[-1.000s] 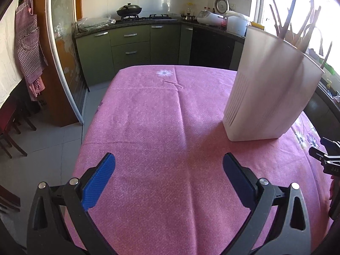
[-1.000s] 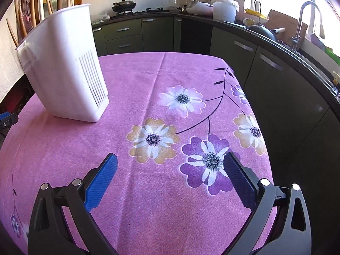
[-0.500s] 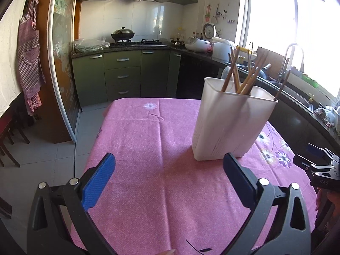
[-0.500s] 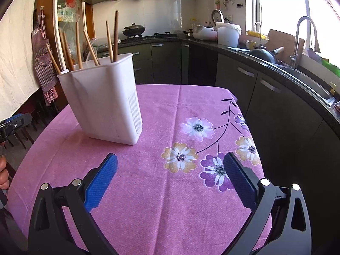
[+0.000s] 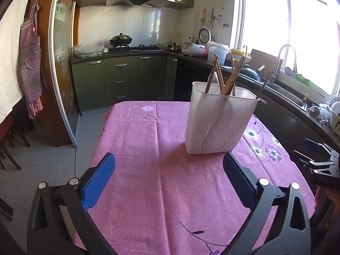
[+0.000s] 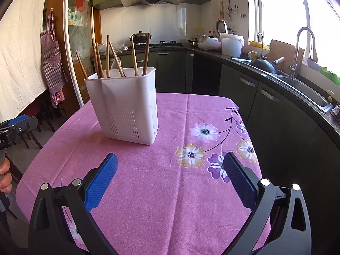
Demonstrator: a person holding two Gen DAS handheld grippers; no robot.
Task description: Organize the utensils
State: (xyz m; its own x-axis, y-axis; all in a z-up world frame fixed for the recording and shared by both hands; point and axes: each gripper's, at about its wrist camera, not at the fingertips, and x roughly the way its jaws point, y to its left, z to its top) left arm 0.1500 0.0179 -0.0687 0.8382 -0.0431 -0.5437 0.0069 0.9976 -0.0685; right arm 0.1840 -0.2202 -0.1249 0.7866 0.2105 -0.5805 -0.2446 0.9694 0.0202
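Note:
A white plastic utensil holder (image 5: 218, 120) stands upright on the pink tablecloth (image 5: 153, 170); it also shows in the right wrist view (image 6: 127, 106). Several wooden chopsticks (image 5: 228, 80) stand in it, seen too in the right wrist view (image 6: 108, 56). My left gripper (image 5: 169, 176) is open and empty, held back from the holder on its left near side. My right gripper (image 6: 170, 175) is open and empty, back from the holder on its right near side. Each gripper shows at the edge of the other's view.
The table is covered in pink cloth with flower prints (image 6: 191, 155). Green kitchen cabinets (image 5: 121, 78) and a counter with a sink (image 6: 306, 91) run behind and to the right. Chairs (image 5: 8, 142) stand at the left by a hanging apron (image 5: 31, 63).
Both grippers have pulled back and up from the holder, which now looks smaller and farther away. Both stayed open and empty.

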